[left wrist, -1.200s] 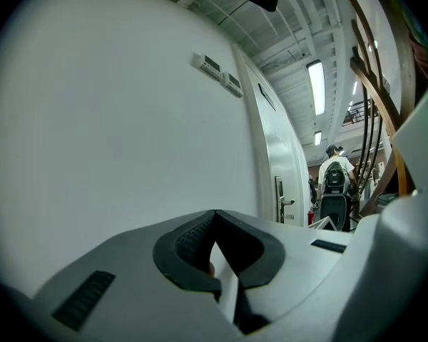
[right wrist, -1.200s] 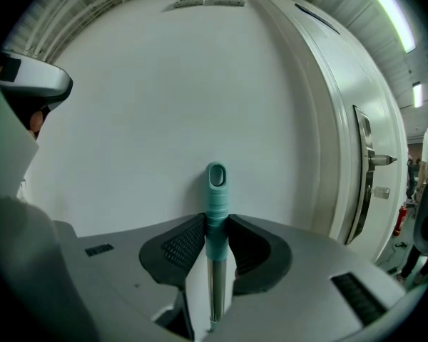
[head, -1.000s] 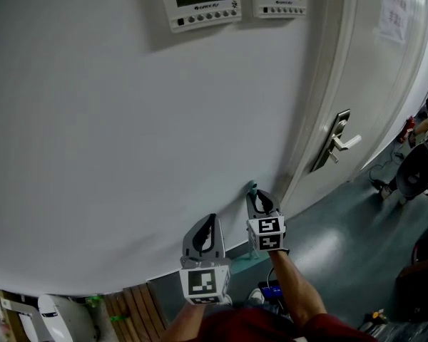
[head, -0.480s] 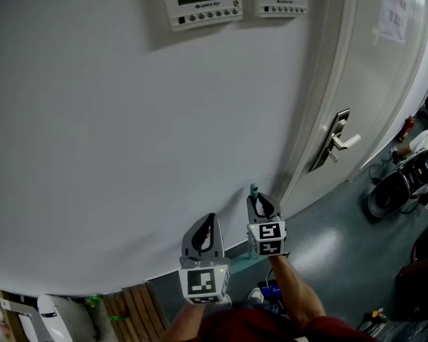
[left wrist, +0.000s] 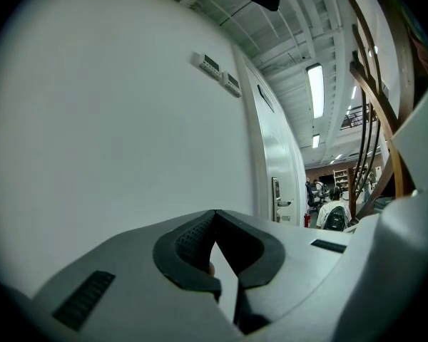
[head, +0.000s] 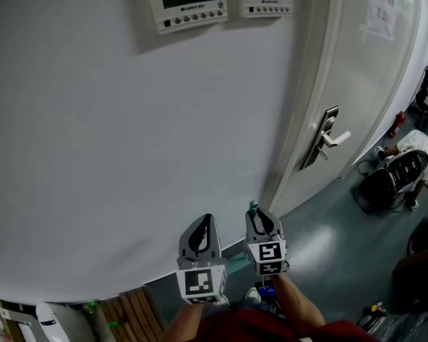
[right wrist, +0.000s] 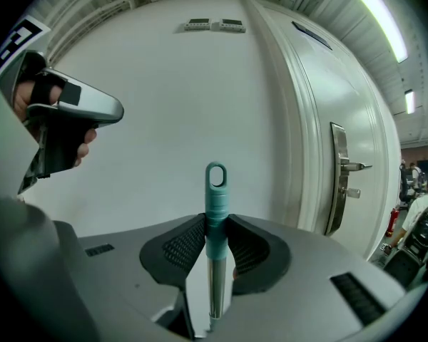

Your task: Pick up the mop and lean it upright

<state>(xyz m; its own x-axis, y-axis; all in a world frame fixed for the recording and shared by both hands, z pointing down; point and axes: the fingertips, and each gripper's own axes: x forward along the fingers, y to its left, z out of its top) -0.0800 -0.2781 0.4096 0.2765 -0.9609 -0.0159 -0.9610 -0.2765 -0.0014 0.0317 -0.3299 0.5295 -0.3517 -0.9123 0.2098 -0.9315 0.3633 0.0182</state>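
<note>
Clamping mop handle (right wrist: 215,191): right hand-held gripper (right wrist: 215,226); left hand-held gripper (left wrist: 214,223) closed, empty; panel (head: 187,2) lettering illegible.

Head view: high up, tilted steeply down at the wall (head: 128,155), left of the door (head: 371,84). Left gripper view: low, close to the wall, looking along it toward the door. Right gripper view: nearer the door, facing the wall. All three share the door and the wall panels (head: 187,4). The left gripper (head: 203,223) shows in the head and right gripper views.
</note>
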